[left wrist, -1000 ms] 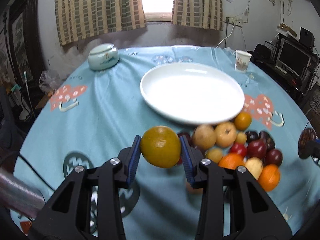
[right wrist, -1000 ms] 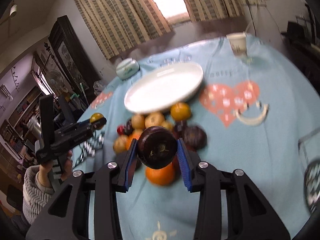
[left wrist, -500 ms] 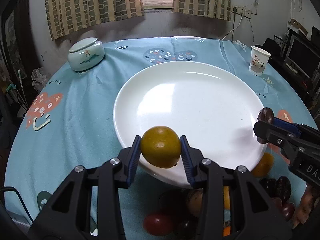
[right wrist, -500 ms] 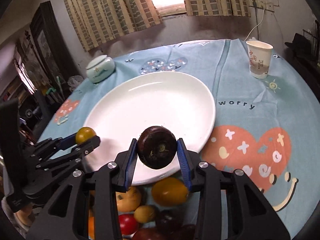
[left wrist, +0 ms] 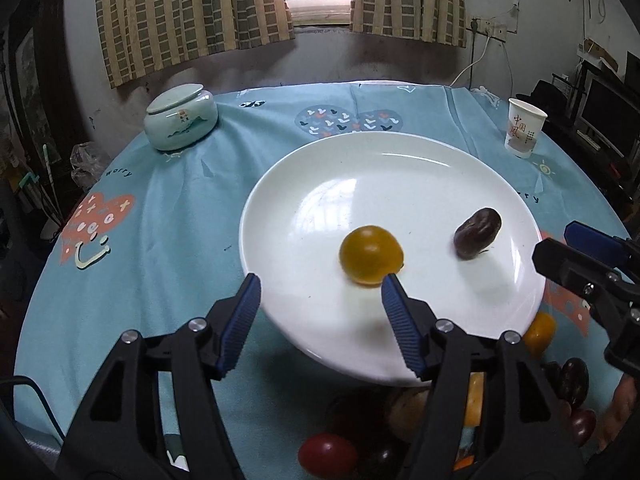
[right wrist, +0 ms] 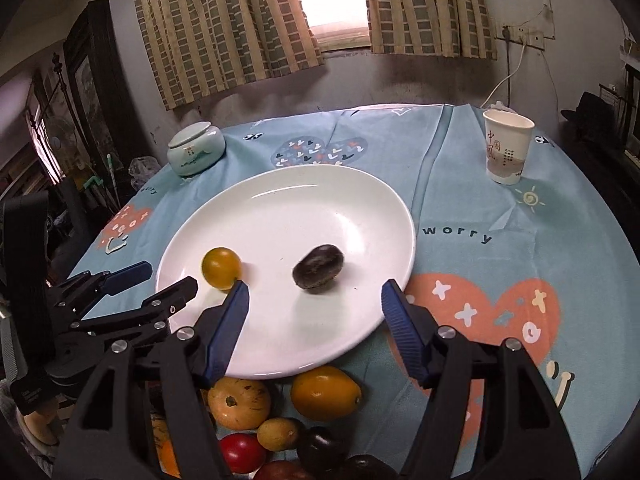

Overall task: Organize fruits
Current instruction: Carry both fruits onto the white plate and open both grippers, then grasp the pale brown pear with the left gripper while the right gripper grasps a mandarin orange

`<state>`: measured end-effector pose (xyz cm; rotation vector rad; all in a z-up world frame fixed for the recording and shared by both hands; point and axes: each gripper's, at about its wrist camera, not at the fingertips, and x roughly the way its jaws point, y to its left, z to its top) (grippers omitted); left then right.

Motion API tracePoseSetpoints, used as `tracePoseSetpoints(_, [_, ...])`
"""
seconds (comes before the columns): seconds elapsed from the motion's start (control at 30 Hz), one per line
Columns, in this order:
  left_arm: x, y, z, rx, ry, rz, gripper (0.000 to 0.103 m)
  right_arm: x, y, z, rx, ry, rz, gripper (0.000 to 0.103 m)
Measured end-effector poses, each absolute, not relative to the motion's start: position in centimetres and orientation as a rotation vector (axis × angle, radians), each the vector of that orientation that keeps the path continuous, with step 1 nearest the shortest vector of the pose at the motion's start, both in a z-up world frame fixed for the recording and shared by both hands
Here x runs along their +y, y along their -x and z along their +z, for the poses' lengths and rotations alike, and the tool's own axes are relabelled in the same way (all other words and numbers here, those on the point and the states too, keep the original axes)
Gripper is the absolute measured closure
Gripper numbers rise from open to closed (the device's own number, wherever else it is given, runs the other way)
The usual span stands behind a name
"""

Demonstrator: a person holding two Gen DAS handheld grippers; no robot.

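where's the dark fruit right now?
The dark fruit lies on the white plate, near the middle in the right wrist view, right of the yellow fruit and free of both open grippers.

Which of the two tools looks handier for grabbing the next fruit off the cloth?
Probably the right tool: it is open and empty, and the big orange fruit lies just below it beside the plate. The left tool is open too, but that fruit sits farther to its right.

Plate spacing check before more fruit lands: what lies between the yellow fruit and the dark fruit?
Only bare white plate separates the yellow fruit from the dark fruit; both wrist views show it.
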<state>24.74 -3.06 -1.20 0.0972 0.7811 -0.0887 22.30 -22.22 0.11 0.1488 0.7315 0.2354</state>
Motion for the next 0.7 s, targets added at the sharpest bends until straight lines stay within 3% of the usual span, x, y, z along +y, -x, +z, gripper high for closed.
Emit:
tracePoseSetpoints(0.1, [-2.4,-23.3,-0.2,0.762,-0.084,-0.084,0.036,-22.8,-21.1,1.0,0.704,-0.177,0.234,0.034])
tracePoseSetpoints(0.27, [-0.6,-18.1,0.1,0.725,-0.053,-0.075,0.023,-24.0,-17.1,1.5,0.658,-0.24,0.214,0.032])
tracePoseSetpoints(0.53, [-0.2,-11.2,-2.5,0.742,-0.058,-0.157,0.022,-26.6,-10.7,-0.1,0.643,-0.324,0.167,0.032])
tracePoseSetpoints(0.67, [-1.4,-11.5,-3.1,0.754,-0.125,-0.149,0.02,-27.3,-9.5,-0.9,0.644,-0.354,0.137,0.012])
tracePoseSetpoints(0.7, [-1.3,-11.7,-3.2,0.756,-0.118,-0.147,0.017,-27.4,-9.5,-0.9,0.639,-0.353,0.128,0.012])
